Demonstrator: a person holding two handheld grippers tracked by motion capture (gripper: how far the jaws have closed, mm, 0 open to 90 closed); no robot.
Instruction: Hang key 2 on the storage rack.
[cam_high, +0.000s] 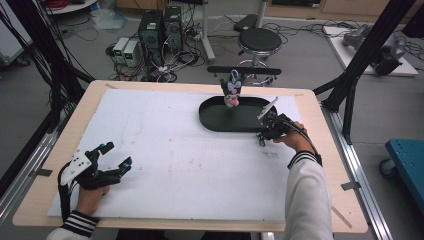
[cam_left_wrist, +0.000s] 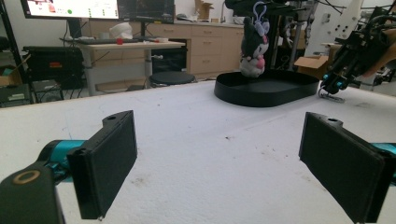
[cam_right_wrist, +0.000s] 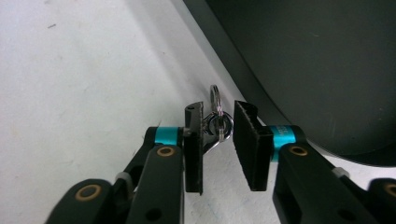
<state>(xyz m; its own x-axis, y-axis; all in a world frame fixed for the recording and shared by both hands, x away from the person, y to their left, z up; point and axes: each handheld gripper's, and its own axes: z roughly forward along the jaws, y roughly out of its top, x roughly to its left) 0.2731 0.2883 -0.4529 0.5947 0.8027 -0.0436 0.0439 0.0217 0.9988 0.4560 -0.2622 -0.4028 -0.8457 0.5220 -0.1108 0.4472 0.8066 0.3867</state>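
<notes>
My right gripper (cam_right_wrist: 217, 128) sits at the near right end of the black oval plastic tray (cam_high: 212, 120), jaws narrowed around a small silver metal key ring (cam_right_wrist: 217, 122) that lies on the white foam-like table cover (cam_high: 165, 160), just beside the tray's outer wall. The left pad looks to be touching the ring; the right pad stands a little off it with a gap, so I'd call the jaws nearly together but not yet clamped. No earlier picture to compare, so I only judge: the pick of the ring is about to happen, lift and placing are left. In the high view the same gripper (cam_high: 265, 131) points down at the tray's edge. My left gripper (cam_left_wrist: 224, 163) rests low at the near left of the table, jaws wide apart, nothing between them, also seen from above (cam_high: 107, 160). A small plush toy, dark purple with pink and white parts (cam_high: 231, 90), stands upright at the far side of the tray; 1 loop on its head. Materials: pads ribbed black rubber, ring thin shiny wire with 2 linked loops, cover matte and scuffed with specks, tray smooth low-walled, table edge pale wood (cam_high: 320, 165).
</notes>
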